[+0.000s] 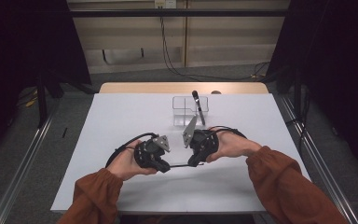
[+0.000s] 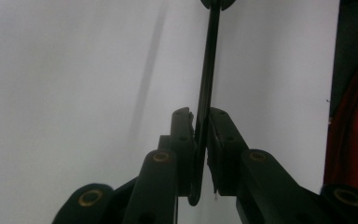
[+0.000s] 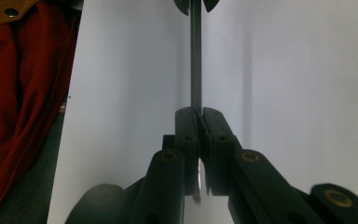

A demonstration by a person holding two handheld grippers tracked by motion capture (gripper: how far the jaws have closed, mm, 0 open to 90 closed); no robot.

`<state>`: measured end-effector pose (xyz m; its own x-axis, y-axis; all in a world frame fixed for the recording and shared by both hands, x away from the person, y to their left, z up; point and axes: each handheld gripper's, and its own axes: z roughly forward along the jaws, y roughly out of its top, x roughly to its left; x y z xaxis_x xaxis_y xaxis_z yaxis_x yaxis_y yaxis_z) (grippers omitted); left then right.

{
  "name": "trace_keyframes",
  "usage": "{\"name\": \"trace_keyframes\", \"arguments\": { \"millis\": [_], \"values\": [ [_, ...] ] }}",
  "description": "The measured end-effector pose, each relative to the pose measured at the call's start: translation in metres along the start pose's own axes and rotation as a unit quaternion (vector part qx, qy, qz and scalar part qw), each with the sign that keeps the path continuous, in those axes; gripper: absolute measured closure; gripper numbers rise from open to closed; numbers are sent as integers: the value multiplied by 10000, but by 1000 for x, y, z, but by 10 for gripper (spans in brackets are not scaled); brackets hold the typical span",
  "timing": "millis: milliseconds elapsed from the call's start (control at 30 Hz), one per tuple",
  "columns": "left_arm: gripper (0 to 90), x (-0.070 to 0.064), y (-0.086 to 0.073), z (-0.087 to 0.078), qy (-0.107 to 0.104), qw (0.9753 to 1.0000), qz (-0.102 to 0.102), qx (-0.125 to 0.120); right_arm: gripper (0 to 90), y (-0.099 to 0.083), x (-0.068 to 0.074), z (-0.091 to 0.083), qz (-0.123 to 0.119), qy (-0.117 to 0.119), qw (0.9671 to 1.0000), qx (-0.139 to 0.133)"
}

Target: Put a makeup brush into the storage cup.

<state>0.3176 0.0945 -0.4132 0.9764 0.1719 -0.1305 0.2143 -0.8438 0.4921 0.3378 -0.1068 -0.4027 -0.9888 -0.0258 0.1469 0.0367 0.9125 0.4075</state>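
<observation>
Both grippers clamped on one thin dark utensil (image 1: 179,165), one end each, held level just above white table (image 1: 121,116).
Left gripper (image 2: 202,122) pinches handle end; right gripper (image 3: 198,120) pinches opposite end, likely handover.
Clear organizer (image 1: 189,111) with black pen (image 1: 198,106) beyond, apart.
Open tabletop all around.

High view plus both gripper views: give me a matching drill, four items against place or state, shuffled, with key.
1. thin rod
2. clear container
3. black pen
4. sleeve

A. rust-orange, at the bottom edge
B. clamped at both ends by the left gripper and right gripper
C. standing in the container
D. at the far middle of the white table

Pairs: 1-B, 2-D, 3-C, 4-A
</observation>
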Motion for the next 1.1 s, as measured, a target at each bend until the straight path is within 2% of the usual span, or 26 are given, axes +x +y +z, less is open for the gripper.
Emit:
{"name": "trace_keyframes", "arguments": {
  "millis": [267,367,567,733,967,1033,1100],
  "values": [
    [842,0,0,2,-115,9999,65,12,861,-1,0,0,7,-32,10000,3],
    [855,-1,-1,3,-144,9997,175,68,858,-2,-1,-1,26,-42,9999,-94],
    [857,2,-3,1,-176,9998,129,-22,830,-6,-2,-3,26,-122,9995,-302],
    [857,2,-3,1,-168,9998,127,-7,739,-8,-2,-3,55,-177,9988,-460],
    [857,2,-6,-1,-136,9998,-1,-133,609,-15,-2,-7,134,-372,9968,-697],
    [856,3,-8,-4,-133,9997,-11,-191,509,-17,-1,-8,160,-453,9956,-809],
    [856,3,-10,-5,-155,9995,-40,-256,470,-20,1,-11,192,-593,9938,-926]
  ]
}}
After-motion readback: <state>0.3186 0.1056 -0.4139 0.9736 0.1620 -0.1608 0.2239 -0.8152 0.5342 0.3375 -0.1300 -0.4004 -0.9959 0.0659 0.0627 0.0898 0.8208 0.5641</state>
